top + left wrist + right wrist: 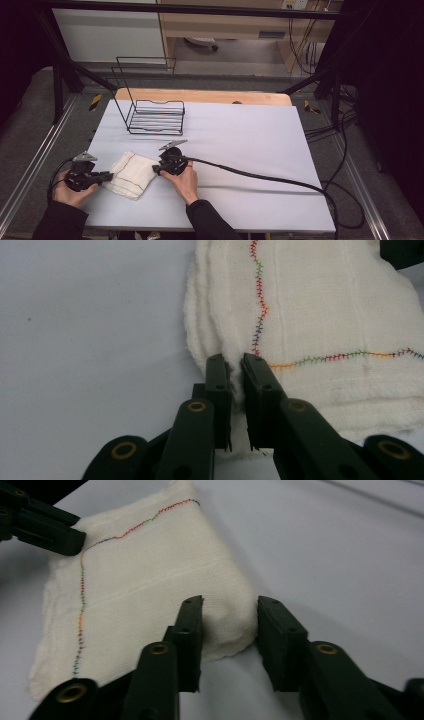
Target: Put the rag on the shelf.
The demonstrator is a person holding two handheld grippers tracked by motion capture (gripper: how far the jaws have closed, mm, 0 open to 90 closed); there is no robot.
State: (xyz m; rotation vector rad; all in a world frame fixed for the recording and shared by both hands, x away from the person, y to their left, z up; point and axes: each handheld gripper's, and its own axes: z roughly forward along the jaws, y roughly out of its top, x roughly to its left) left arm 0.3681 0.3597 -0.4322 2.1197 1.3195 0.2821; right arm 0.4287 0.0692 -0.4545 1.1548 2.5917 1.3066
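High view: on the white table (250, 145), the left gripper (104, 176) is clenched on the left edge of the folded white cloth (131, 173). At the cloth's right corner, the right gripper (156, 170) has its jaws straddling the fold, not yet pinching. Lifting or unfolding looks still ahead; a wire rack (155, 117) stands behind.

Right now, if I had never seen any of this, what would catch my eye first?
Probably the folded white cloth with its multicoloured stitching, lying near the front left of the pale table. A person's hands work a black gripper at each side of it: the left gripper pinches its edge, while the right gripper straddles a corner, with one jaw not visibly pressing. Behind the cloth stands a black wire rack.
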